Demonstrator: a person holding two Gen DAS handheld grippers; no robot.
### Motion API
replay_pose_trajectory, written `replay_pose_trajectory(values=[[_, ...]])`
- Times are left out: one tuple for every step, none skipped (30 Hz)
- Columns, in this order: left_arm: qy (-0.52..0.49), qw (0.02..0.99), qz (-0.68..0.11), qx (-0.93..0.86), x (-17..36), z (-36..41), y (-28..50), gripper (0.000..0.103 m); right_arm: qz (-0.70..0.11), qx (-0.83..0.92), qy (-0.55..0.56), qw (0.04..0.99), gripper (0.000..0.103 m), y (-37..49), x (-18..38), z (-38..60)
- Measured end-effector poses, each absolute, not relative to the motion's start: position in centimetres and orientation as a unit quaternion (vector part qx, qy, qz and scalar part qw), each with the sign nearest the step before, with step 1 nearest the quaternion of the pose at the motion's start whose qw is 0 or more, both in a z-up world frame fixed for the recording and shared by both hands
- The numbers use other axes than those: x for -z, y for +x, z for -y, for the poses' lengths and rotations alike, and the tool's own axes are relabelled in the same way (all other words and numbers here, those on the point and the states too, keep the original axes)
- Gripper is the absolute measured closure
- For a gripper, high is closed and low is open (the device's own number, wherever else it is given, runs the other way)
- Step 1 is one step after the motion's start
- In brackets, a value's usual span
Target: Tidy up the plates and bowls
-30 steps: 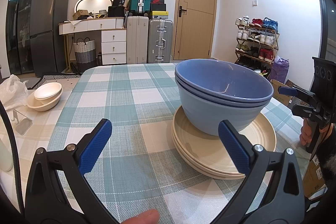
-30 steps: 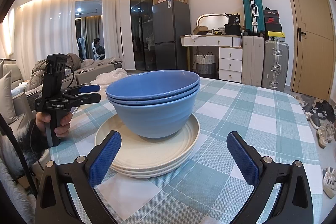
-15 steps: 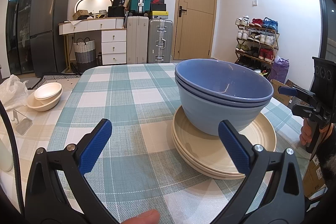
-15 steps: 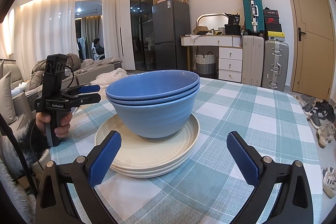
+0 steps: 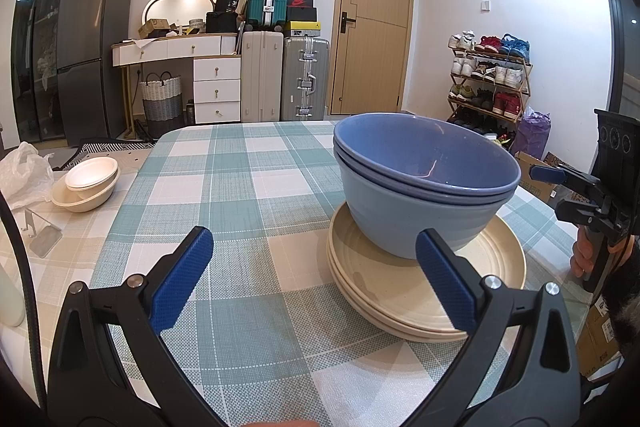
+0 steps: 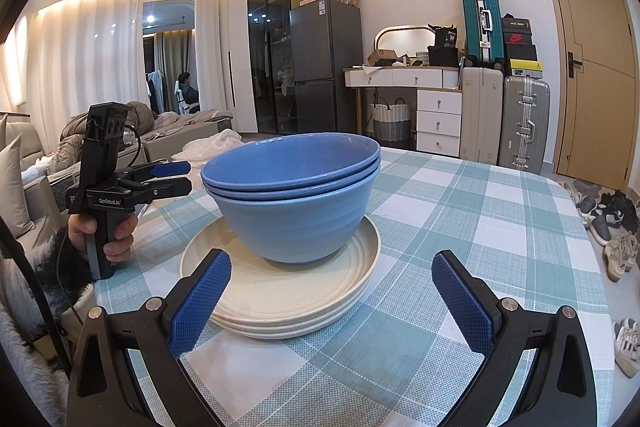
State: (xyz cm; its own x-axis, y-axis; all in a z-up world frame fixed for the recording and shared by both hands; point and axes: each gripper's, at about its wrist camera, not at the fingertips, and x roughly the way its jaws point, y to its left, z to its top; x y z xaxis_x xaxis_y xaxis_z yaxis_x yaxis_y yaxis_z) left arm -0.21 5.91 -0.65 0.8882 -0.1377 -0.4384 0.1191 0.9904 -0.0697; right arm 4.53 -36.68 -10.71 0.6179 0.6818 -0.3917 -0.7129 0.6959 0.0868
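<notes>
A stack of blue bowls (image 5: 424, 195) sits nested on a stack of cream plates (image 5: 404, 291) on the checked tablecloth. It also shows in the right wrist view, bowls (image 6: 292, 203) on plates (image 6: 288, 291). My left gripper (image 5: 316, 279) is open and empty, held just short of the plates, left of the stack. My right gripper (image 6: 332, 303) is open and empty, in front of the plates. Each gripper shows in the other's view: the right one (image 5: 560, 179) and the left one (image 6: 168, 175).
Two cream bowls (image 5: 88, 183) are nested on a side surface to the left, beside a white plastic bag (image 5: 24, 179) and a metal stand (image 5: 40, 235). The checked table (image 5: 240, 187) stretches back toward suitcases, a dresser and a door. Shoes lie on the floor at right (image 6: 616, 227).
</notes>
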Motion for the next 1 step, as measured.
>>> replay_pose_trajectory(values=[[-0.021, 0.971, -0.227, 0.066, 0.66, -5.90, -0.21, 0.002, -0.201, -0.388, -0.039, 0.899, 0.001, 4.52, 10.72, 36.67]])
